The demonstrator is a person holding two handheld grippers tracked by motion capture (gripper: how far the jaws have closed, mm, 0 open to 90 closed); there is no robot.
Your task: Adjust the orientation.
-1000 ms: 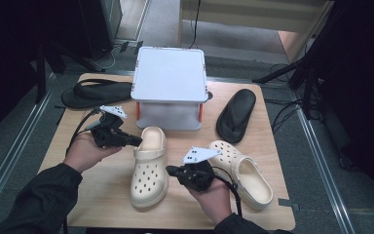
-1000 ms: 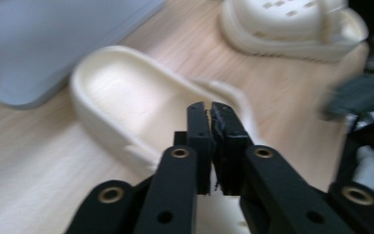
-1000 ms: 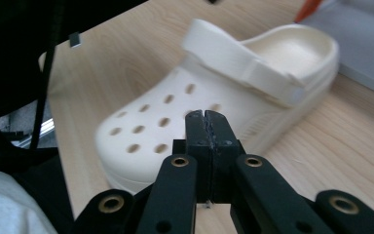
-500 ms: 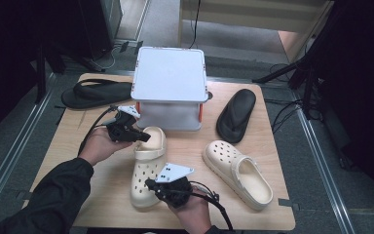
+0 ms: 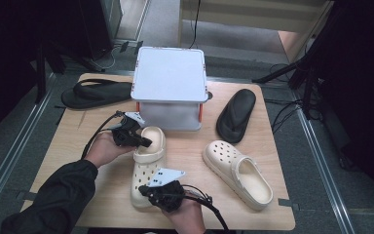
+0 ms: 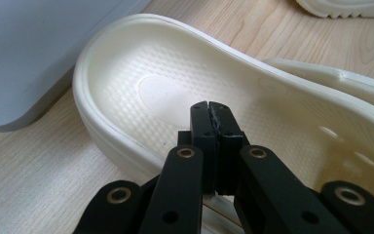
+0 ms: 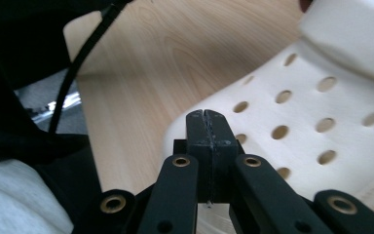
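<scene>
Table [image 5: 78, 141], high view, read left to right, clock directions taken from the table's middle.

10 o'clock: black flip-flop [image 5: 96, 93] lying flat at the far left edge, toe end toward the box.

12 o'clock: white lidded box [image 5: 169, 78] with orange side latches, standing at the far middle of the table.

8 o'clock: left gripper [image 5: 146, 142], held in a hand with a dark sleeve. Jaws are pressed together with nothing between them. Its tip sits over the heel end of the near cream clog [image 5: 146, 165], above the footbed; in the left gripper view [image 6: 209, 109] the closed tips hang over the dimpled insole, and whether they touch it cannot be told.

The near cream clog lies sole-down just left of centre, heel at 12 o'clock almost against the box's front, perforated toe at 6 o'clock toward the person.

6 o'clock: right gripper [image 5: 143, 191], grey plate on top, cable trailing to the right. Jaws closed, empty. Tip is at the toe of the same clog; the right gripper view [image 7: 207, 117] has it right at the holed toe cap, contact uncertain.

4 o'clock: second cream clog [image 5: 237, 173], lying diagonally, well apart from both grippers.

2 o'clock: second black flip-flop [image 5: 236, 114], just right of the box.
</scene>
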